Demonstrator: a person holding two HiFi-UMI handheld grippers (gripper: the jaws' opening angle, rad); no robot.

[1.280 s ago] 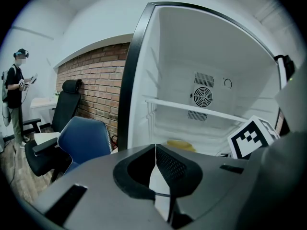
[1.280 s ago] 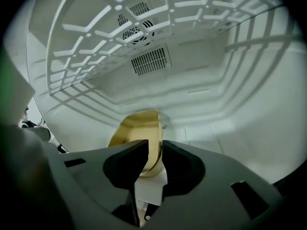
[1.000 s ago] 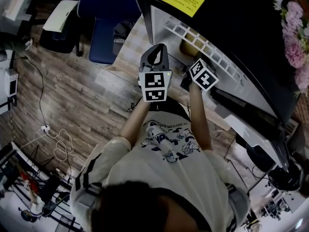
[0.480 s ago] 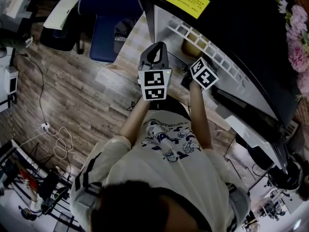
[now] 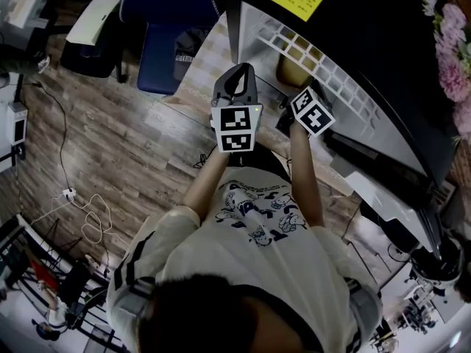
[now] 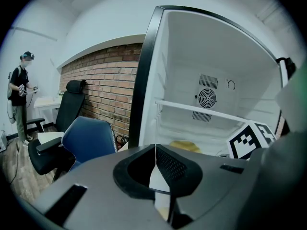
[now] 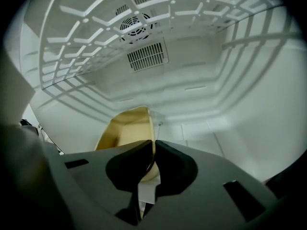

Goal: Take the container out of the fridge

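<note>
As the right claw point(image 7: 154, 146) pinches the container point(image 7: 125, 132) (yellow), a shelf point(image 7: 144, 17) overhangs.

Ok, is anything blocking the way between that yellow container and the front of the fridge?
Nothing visible does. The right gripper is shut on the yellow container at its rim, the wire shelf sits above it, and the fridge is open in front. The left gripper hangs outside, off to the side.

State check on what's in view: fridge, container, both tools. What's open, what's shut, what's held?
Fridge: open, inside exposed.
Container: inside the fridge, under the wire shelf, not yet out.
Right tool: shut on the container's rim.
Left tool: shut, nothing between its jaws, held in front of the fridge.
</note>
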